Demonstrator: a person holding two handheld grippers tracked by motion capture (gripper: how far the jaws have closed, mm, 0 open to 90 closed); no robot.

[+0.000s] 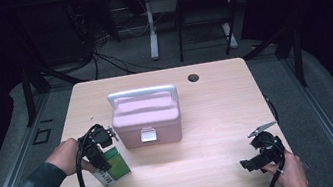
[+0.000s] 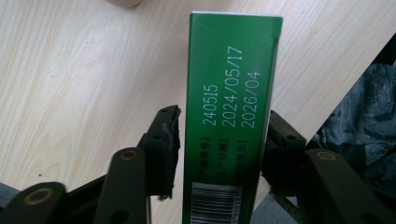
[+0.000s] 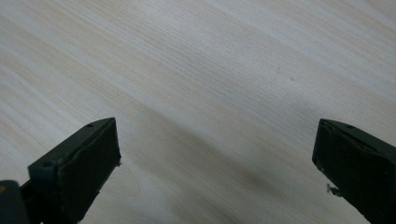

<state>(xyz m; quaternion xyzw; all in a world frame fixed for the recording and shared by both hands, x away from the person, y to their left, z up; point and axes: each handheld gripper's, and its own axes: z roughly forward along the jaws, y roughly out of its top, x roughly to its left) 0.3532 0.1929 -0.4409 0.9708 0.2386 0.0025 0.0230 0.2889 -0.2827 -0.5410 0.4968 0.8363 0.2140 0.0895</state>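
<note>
Two grippers are held over a light wood table [image 1: 209, 117]. At left, a green box [image 2: 231, 116] is pinched by the left gripper [image 2: 219, 140] near the table's front-left edge, just beside a pink case [image 1: 145, 118]. Printed on the box: "240515", "2024/05/17", "2026/04", w/ a barcode below; small characters beside them can't be read. At right, the right gripper [image 3: 215, 163] is held spread wide, nothing betw. its pads, bare wood beneath.
</note>
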